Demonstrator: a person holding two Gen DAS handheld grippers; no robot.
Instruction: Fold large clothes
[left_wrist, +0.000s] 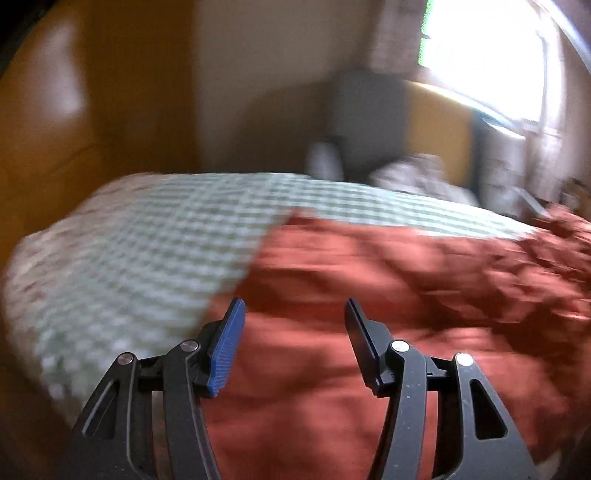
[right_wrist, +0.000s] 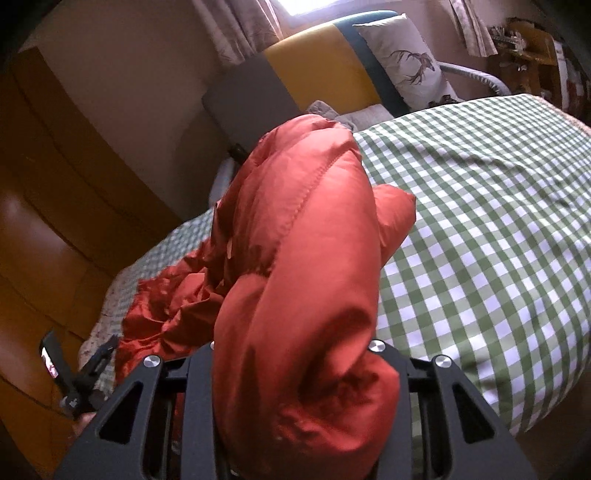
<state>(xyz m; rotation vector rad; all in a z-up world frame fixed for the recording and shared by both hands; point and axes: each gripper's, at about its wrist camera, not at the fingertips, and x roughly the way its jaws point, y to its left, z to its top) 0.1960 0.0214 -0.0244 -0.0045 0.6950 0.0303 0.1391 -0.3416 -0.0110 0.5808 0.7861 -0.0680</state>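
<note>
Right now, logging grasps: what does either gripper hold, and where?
Right gripper clamps a puffy fold of the red quilted jacket; which part is unclear. Left gripper is open, empty.

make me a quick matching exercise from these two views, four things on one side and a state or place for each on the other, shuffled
Things:
1. left claw
2. right claw
3. red jacket
4. deer pillow

States or places:
A. leaning against the headboard
B. open, empty, over red fabric
C. partly lifted off the green checked cover
D. shut on puffy fabric

Pairs: 1-B, 2-D, 3-C, 4-A
</note>
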